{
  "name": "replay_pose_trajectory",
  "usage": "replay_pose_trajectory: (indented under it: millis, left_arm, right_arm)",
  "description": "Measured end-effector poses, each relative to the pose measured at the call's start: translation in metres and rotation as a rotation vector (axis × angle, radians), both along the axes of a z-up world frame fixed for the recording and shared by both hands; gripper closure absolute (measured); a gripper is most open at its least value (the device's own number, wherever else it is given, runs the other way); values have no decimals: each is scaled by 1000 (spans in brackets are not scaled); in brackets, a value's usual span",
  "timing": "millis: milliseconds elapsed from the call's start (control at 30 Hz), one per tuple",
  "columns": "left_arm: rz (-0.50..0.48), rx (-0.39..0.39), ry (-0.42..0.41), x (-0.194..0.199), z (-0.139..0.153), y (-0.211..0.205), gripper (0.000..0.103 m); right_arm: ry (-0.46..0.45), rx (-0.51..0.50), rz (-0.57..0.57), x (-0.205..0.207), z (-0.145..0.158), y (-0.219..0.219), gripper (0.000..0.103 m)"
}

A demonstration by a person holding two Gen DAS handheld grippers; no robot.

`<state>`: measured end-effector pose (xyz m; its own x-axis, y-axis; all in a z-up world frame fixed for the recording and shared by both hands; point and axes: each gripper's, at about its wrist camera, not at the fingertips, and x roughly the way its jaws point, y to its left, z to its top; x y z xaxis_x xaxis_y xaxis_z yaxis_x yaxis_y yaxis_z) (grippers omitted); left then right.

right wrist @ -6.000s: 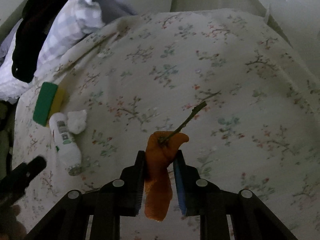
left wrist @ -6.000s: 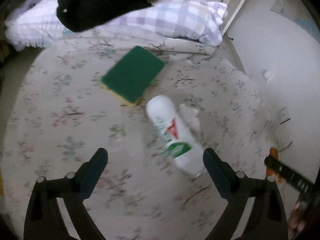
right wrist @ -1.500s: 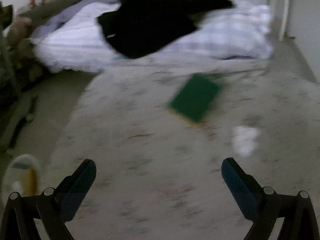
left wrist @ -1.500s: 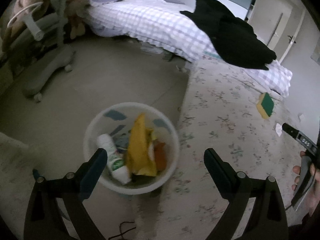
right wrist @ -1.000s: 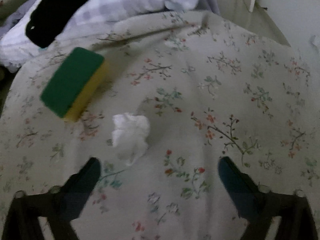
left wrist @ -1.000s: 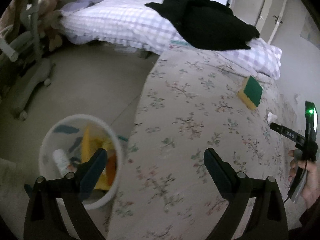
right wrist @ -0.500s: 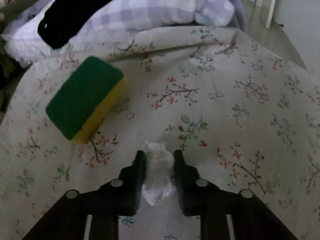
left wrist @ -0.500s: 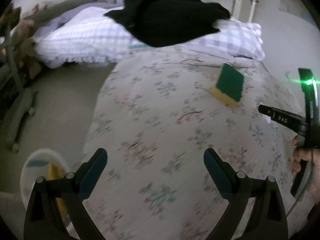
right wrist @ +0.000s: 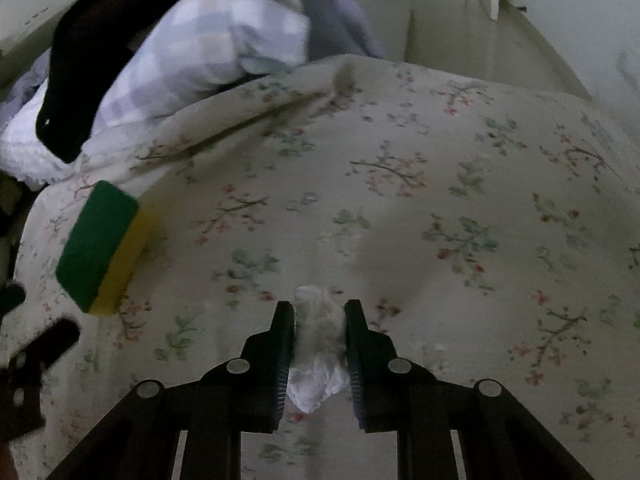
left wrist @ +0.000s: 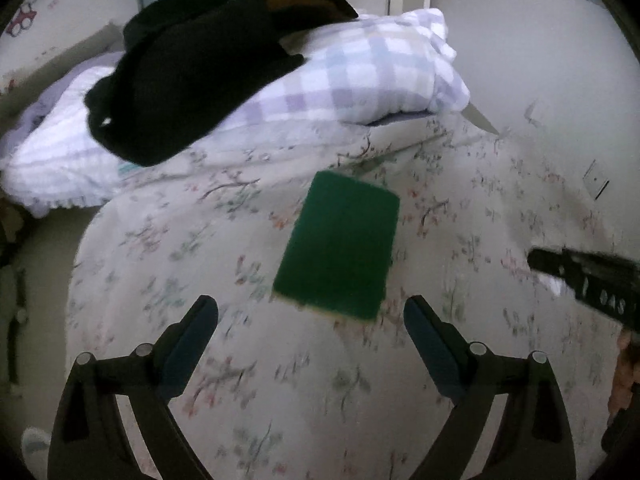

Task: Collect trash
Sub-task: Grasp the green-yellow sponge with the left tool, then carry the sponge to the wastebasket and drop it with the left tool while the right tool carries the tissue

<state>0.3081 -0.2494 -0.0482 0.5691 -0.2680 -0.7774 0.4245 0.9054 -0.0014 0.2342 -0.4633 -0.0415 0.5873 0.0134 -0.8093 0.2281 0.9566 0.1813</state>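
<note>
Right wrist: right gripper point(right wrist: 319, 330) fingers clamp crumpled tissue point(right wrist: 318, 354) beside sponge point(right wrist: 102, 248) on bed point(right wrist: 400, 184); left gripper point(left wrist: 310, 320) fingers spread wide.

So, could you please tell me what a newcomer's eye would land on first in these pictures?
Probably the green-topped yellow sponge, lying flat on the floral bedspread just ahead of the open left gripper. Next, the crumpled white tissue pinched between the right gripper's fingers. Behind, a black garment lies draped over a lilac checked pillow.
</note>
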Motion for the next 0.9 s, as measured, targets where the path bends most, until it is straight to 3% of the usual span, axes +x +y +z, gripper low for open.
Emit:
replay_pose_trajectory:
  millis: [233,567,900]
  left_arm:
    - [-38,-95,92,23,-14,0,41]
    - [-48,-109,76,-11,8,20,45]
    - [27,-147,73,-82,53,95,45]
  right_arm:
    - [9,33,-18,-1,-3,-7,81]
    - [-4,6,6,-6,16,11,81]
    - [-57,-129,116,-36,60,54,81]
